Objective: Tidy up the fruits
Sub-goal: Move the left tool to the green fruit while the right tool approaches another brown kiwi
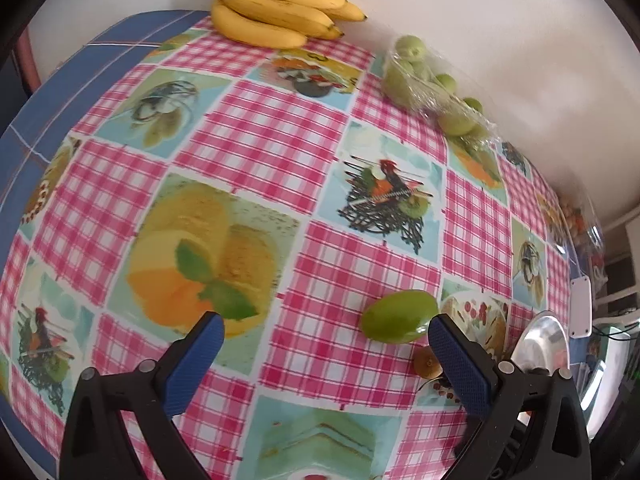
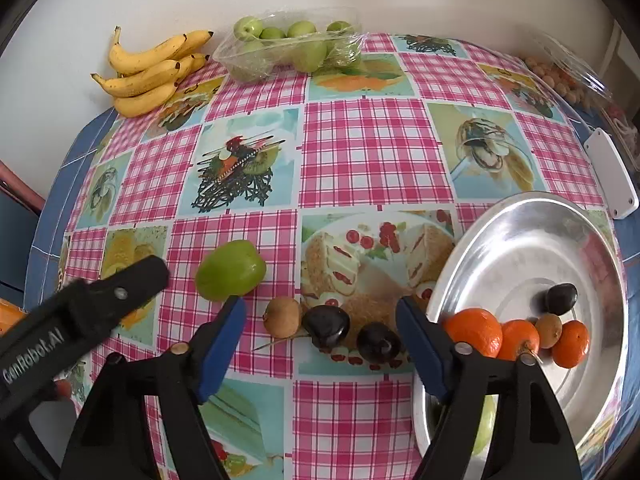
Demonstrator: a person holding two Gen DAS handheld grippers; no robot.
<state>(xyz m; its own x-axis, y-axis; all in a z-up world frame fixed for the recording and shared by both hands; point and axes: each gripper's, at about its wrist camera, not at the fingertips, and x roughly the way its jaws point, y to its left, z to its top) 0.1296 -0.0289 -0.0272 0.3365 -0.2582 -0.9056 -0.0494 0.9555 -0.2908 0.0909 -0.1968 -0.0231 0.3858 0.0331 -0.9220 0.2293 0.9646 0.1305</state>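
Note:
A loose green fruit [image 2: 231, 270] lies on the checked tablecloth; in the left wrist view it [image 1: 398, 316] sits just left of the right fingertip. My left gripper [image 1: 326, 334] is open and empty. My right gripper [image 2: 320, 314] is open and empty above a small brown fruit [image 2: 283, 317] and two dark plums [image 2: 326, 325] [image 2: 378, 342]. A silver tray [image 2: 516, 240] at the right holds three oranges [image 2: 474, 331], a brown fruit [image 2: 548, 330] and a dark plum [image 2: 561, 298]. The left gripper's arm [image 2: 80, 312] shows at the left in the right wrist view.
Bananas [image 2: 148, 76] and a clear pack of green fruits [image 2: 288, 46] lie at the far edge by the wall. A clear pack of small brown fruits [image 2: 564, 76] and a white device [image 2: 612, 172] sit at the far right. The table's blue edge [image 2: 52, 200] runs along the left.

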